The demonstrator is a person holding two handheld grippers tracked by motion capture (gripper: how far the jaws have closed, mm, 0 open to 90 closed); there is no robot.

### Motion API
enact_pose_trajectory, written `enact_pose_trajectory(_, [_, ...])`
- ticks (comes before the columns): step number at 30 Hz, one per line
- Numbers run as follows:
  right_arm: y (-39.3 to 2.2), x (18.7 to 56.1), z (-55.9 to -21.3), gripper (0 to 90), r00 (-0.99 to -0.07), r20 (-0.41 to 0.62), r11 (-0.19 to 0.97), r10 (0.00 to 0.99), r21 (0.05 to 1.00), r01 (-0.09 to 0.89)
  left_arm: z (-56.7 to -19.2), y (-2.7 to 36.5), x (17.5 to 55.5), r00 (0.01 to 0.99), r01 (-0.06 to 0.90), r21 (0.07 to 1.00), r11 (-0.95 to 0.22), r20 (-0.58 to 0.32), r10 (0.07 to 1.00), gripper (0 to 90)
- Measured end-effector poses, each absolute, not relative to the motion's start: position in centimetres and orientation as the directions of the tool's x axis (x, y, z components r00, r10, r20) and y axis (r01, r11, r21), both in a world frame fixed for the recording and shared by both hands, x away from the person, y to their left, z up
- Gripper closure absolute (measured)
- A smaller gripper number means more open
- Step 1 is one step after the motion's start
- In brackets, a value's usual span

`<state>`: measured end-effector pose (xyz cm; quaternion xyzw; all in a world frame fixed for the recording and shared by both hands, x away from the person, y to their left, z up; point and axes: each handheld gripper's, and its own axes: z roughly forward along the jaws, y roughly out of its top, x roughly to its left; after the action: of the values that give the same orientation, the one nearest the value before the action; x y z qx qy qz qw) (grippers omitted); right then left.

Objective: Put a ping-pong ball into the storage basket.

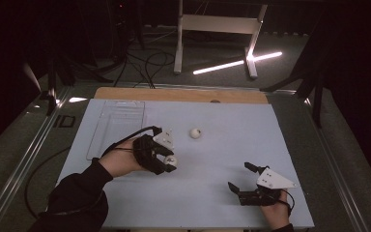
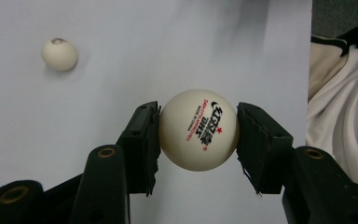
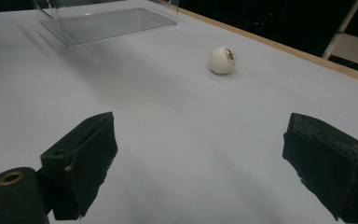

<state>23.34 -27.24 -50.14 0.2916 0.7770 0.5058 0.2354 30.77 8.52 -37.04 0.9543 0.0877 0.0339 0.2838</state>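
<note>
Two table-tennis balls are in play on the pale blue table (image 1: pixel 212 193), and one is already caught: the left gripper (image 2: pixel 198 135) pinches a white printed ball (image 2: pixel 198 129) squarely between its two black pads, one pad pressing each side, the ball held clear of the tabletop. In the high view the same left gripper (image 1: pixel 163 159) sits left of centre with the ball at its tip, the person's dark sleeve (image 1: pixel 77 198) trailing behind. The right gripper (image 3: pixel 200 163) rests near the front edge at the right, its jaws spread wide with nothing between them. The second ball (image 1: pixel 195 133) lies loose on the table, apart from both tools, toward the far side. A clear plastic tray (image 1: pixel 117 126) stands at the far left, and appears to hold nothing. Judging by the layout, the work is at an early stage: one ball picked up but not yet delivered, likely bound for the tray, and the other untouched.
</note>
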Motion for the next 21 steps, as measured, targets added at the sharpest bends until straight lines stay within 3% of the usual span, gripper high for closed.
enact_pose_trajectory(21, [-27.2,23.3,-50.1,9.6,-0.720,-0.068,0.315,0.691,0.924,0.215,-34.1,11.1,31.9,0.970,0.175,0.593,-0.786,0.031,0.240,52.3])
